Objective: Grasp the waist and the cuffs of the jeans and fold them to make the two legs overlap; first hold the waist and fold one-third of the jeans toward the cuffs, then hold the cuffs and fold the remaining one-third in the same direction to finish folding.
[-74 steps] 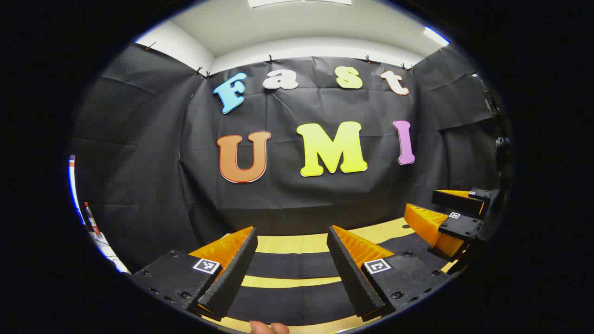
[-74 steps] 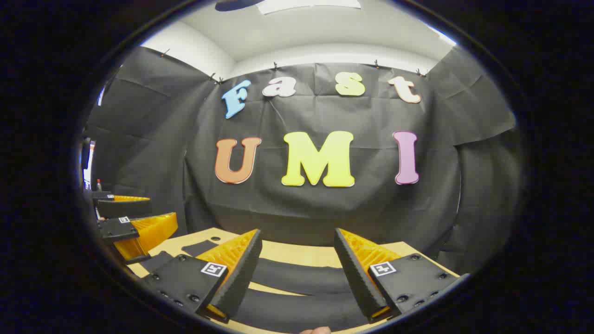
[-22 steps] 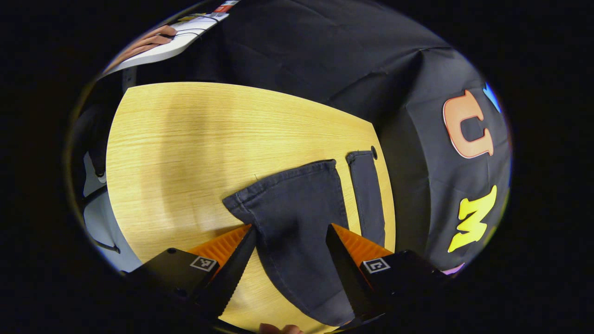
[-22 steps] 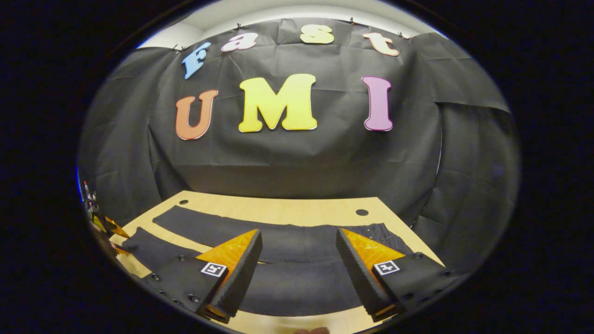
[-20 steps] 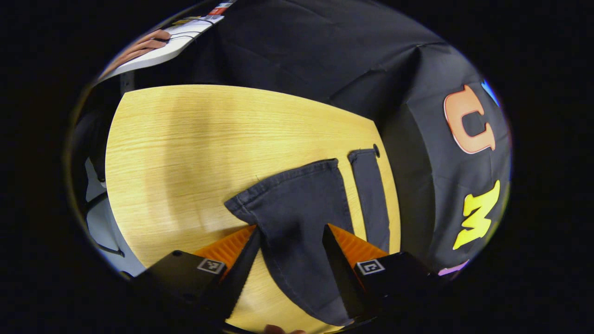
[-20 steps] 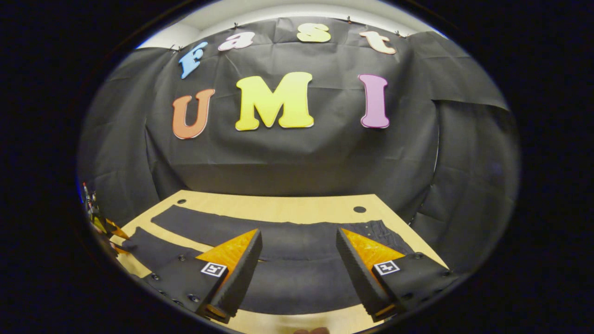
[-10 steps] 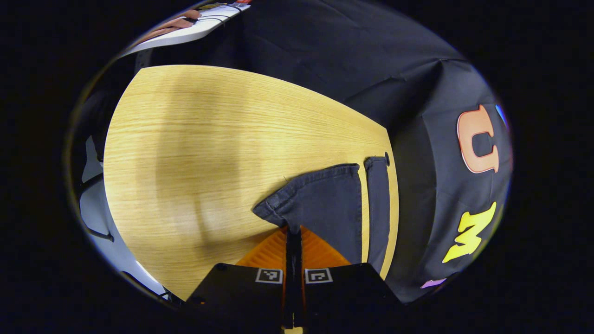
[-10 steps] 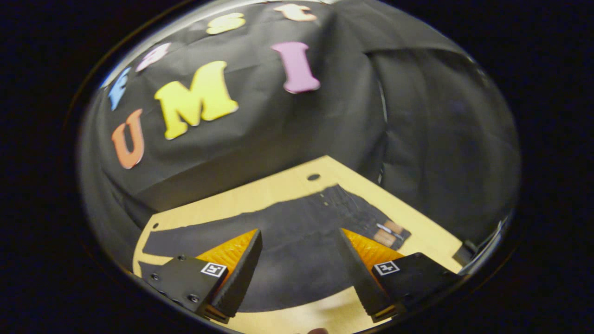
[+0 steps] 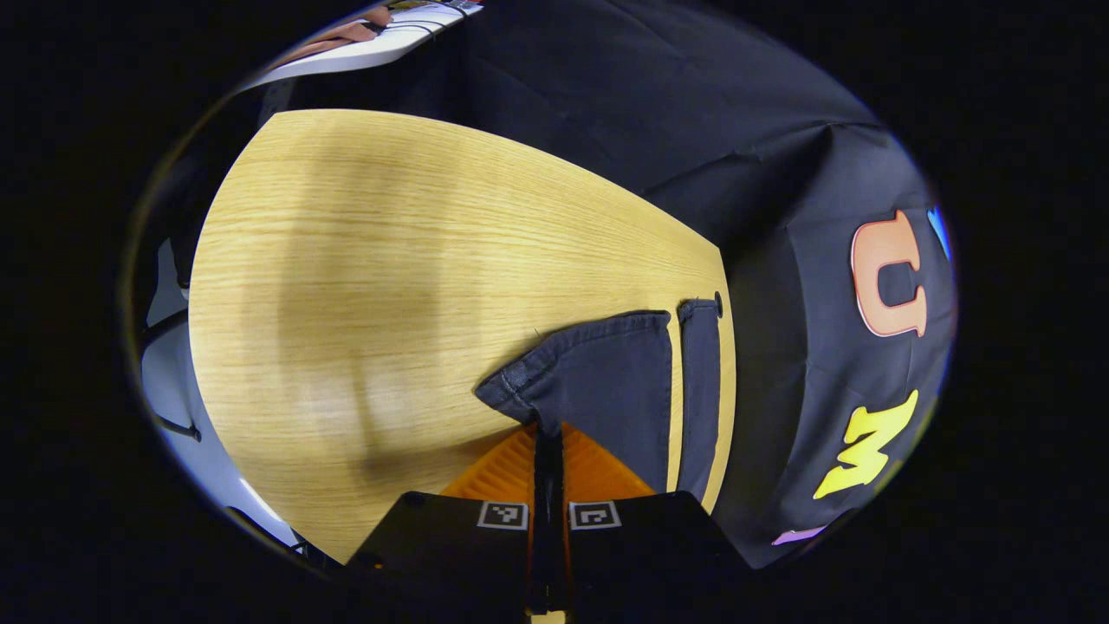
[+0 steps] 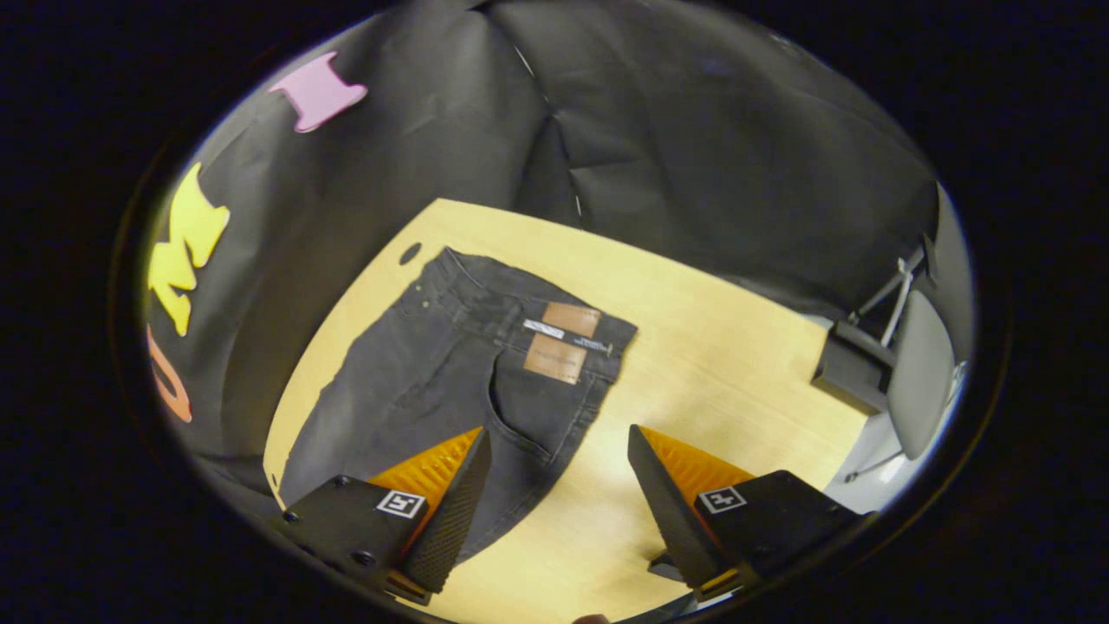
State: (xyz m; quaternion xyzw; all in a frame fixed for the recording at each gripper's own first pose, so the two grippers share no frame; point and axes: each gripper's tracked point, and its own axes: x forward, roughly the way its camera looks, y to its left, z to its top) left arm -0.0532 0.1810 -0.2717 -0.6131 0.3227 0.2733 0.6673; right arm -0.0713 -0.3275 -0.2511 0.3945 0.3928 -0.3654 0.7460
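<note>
Dark jeans (image 10: 433, 364) lie flat on the wooden table (image 10: 710, 329), the waist with its brown labels (image 10: 554, 357) toward the right end. My right gripper (image 10: 559, 438) hovers open over the waist's near edge; its left finger (image 10: 450, 503) is over the denim, its right finger (image 10: 671, 494) over bare wood. In the left gripper view, the near leg's cuff (image 9: 598, 381) is pinched between the fingers of my left gripper (image 9: 548, 433), which is shut on it, and the cuff's corner is bunched up. The far leg's cuff (image 9: 700, 364) lies flat beside it.
A small round hole (image 9: 717, 303) marks the table's far corner by the cuffs, another hole (image 10: 409, 253) sits near the waist. A grey chair (image 10: 918, 373) and a black box (image 10: 853, 368) stand past the table's right end. A person's hand rests on a white desk (image 9: 364, 48).
My left gripper closed on the near cuff and now holds still. My right gripper has swung right from the legs to the waist, staying open.
</note>
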